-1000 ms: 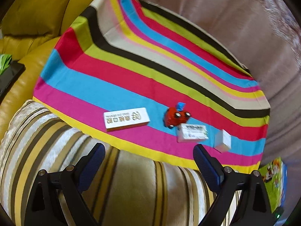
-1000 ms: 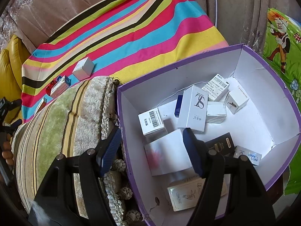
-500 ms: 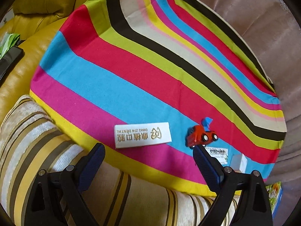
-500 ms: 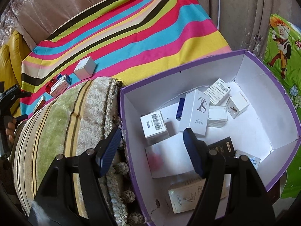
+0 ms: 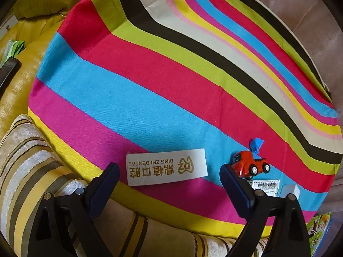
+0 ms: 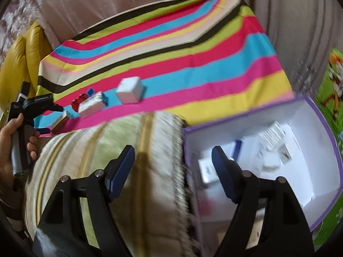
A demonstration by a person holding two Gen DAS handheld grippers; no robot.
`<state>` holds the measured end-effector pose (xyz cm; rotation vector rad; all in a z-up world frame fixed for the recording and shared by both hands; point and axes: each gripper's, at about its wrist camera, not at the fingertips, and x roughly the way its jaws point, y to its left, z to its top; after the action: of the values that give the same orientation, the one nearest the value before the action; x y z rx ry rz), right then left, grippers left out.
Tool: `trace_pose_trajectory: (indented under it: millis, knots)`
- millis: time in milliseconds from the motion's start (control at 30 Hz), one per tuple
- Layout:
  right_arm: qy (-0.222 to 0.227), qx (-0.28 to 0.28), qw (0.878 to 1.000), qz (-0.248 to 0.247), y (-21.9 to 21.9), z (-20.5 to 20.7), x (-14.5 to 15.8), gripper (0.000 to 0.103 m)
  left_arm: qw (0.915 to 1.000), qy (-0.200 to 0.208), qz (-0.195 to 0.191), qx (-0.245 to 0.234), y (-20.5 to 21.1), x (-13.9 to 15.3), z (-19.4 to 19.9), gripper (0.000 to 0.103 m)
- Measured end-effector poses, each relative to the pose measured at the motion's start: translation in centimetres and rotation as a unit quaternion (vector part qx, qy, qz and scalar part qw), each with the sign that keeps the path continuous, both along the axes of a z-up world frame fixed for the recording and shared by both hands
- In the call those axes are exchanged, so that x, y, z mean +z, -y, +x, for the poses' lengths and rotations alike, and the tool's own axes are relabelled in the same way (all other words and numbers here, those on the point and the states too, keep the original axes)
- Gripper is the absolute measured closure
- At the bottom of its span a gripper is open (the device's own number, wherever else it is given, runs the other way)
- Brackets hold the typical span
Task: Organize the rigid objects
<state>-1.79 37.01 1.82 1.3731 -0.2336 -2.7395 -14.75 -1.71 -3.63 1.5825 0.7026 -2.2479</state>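
A white box with gold "DING ZHI DENTAL" lettering (image 5: pixel 166 166) lies on the striped cloth (image 5: pixel 150 81), just ahead of my open, empty left gripper (image 5: pixel 169 171). A red toy car (image 5: pixel 249 165), a labelled white box (image 5: pixel 265 186) and a small white cube box (image 5: pixel 290 190) lie to its right. In the right wrist view my right gripper (image 6: pixel 173 158) is open and empty above a striped cushion (image 6: pixel 137 171). The purple-rimmed white box (image 6: pixel 321 132) at right holds several small boxes. The cube box (image 6: pixel 129 90), labelled box (image 6: pixel 92 106), red car (image 6: pixel 78 103) and dental box (image 6: pixel 60 121) sit on the cloth.
A yellow leather sofa (image 5: pixel 19 85) lies left of the cloth, with a dark phone-like slab (image 5: pixel 8 72) on it. A striped cushion (image 5: pixel 32 167) is under the left gripper. A green cartoon mat (image 6: pixel 330 85) is at far right. A hand holds the left gripper (image 6: pixel 32 115).
My left gripper has moved forward and down toward the dental box, which now lies between its fingers' line. My right gripper has swung left, away from the purple box, and the view blurs.
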Motion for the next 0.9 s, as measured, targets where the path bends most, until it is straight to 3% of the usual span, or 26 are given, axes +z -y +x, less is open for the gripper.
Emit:
trace_pose_trajectory:
  millis: [167,267,433,700,900]
  knots:
    - [-0.007,0.009,1.000,0.019,2.8,-2.6,0.7,0.020,0.9996,0.016,-0.023,-0.009,-0.8,-0.8,-0.4,0.012]
    - [-0.005,0.015,1.000,0.027,4.1,-4.0,0.9,0.020,0.9992,0.012,-0.036,-0.009,-0.9,-0.8,-0.2,0.019]
    - [0.008,0.024,0.999,0.034,6.3,-6.5,0.7,0.020,0.9987,0.000,-0.046,-0.021,-1.5,-0.8,0.1,0.020]
    - [0.040,0.019,0.998,0.051,8.4,-9.9,-0.8,0.020,0.9981,-0.046,-0.005,-0.041,-3.1,0.4,1.2,0.020]
    - [0.050,0.017,0.997,0.062,9.5,-11.7,-1.6,0.020,0.9940,-0.095,-0.003,-0.055,-3.7,2.0,3.1,0.020]
